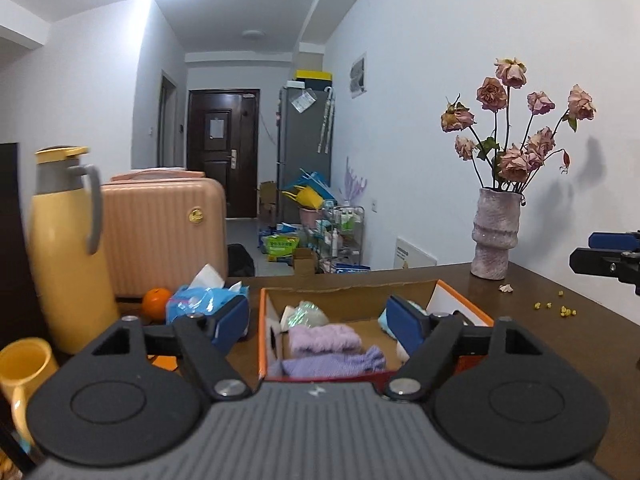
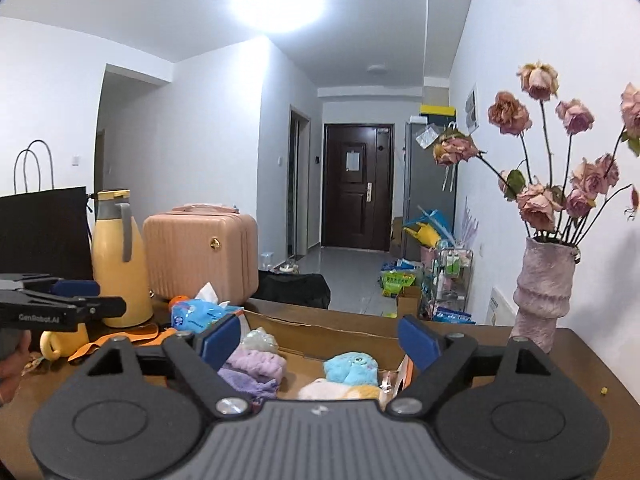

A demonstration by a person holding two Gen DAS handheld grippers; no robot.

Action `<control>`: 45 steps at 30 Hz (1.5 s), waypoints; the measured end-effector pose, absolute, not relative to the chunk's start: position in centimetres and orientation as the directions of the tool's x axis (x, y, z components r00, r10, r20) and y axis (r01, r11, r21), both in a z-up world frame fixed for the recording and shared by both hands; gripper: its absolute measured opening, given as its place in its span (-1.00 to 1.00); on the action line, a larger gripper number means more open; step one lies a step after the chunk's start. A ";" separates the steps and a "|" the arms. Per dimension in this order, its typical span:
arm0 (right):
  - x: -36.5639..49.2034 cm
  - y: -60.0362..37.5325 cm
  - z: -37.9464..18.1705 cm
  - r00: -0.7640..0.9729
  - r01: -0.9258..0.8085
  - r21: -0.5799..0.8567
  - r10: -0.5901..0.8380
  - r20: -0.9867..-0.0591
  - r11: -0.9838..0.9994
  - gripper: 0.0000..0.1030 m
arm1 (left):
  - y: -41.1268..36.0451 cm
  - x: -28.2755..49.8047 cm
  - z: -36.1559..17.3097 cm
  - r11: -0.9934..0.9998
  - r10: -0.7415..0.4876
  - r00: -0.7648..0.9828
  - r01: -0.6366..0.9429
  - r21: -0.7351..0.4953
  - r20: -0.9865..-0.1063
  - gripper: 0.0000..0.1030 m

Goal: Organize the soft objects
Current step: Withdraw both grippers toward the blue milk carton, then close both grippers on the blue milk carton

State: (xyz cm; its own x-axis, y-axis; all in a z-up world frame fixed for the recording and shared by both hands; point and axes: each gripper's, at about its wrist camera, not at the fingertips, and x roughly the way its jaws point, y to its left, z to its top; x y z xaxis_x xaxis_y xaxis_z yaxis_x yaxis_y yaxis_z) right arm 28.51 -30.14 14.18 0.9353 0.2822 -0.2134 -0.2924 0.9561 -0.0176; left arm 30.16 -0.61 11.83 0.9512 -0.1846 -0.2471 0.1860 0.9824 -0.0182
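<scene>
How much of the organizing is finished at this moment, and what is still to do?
Done, it seems: purple towels, a blue plush and a white-orange plush lie inside the cardboard box. In hand: nothing; left gripper and right gripper are open above it. Left: no loose soft item is visible outside.

Black linkages, blue fingers (image 1: 234,318), silver screws (image 1: 229,388)

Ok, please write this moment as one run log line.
left gripper: open, empty | right gripper: open, empty | cardboard box: purple towels, blue plush toy inside
</scene>
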 end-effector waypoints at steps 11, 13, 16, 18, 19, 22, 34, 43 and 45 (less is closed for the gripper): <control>21.1 -29.2 6.2 0.895 -0.323 0.098 0.337 -0.294 0.941 0.76 | -0.5 23.1 5.6 0.951 -0.305 0.896 0.303 -0.059 -0.323 0.68; 20.7 -29.0 5.5 0.890 -0.321 0.086 0.331 -0.313 0.943 0.76 | -0.8 23.3 5.3 0.951 -0.307 0.891 0.304 -0.062 -0.336 0.68; 20.7 -29.2 5.3 0.887 -0.314 0.103 0.330 -0.323 0.944 0.76 | -1.0 23.6 5.1 0.953 -0.300 0.885 0.295 -0.070 -0.356 0.68; 20.8 -29.4 5.1 0.887 -0.310 0.110 0.328 -0.325 0.945 0.76 | -1.0 23.9 5.0 0.953 -0.300 0.882 0.296 -0.069 -0.363 0.68; 20.9 -29.5 4.9 0.887 -0.308 0.107 0.326 -0.328 0.945 0.76 | -1.1 24.1 5.0 0.954 -0.296 0.882 0.293 -0.065 -0.366 0.68; 21.4 -29.8 4.7 0.884 -0.302 0.112 0.322 -0.338 0.947 0.76 | -1.2 24.6 4.7 0.955 -0.291 0.876 0.287 -0.069 -0.384 0.68; 28.9 -30.0 3.2 0.808 -0.276 0.234 0.357 -0.468 0.932 0.44 | -2.4 32.7 3.8 0.953 -0.302 0.790 0.263 -0.149 -0.534 0.46; 38.8 -27.7 1.7 0.734 -0.280 0.377 0.450 -0.508 0.883 -0.15 | -5.6 42.0 2.5 0.900 -0.437 0.676 0.327 -0.290 -0.594 -0.23; 40.3 -27.5 1.0 0.718 -0.255 0.431 0.468 -0.516 0.866 -0.22 | -5.9 43.0 2.1 0.897 -0.443 0.668 0.328 -0.298 -0.598 -0.25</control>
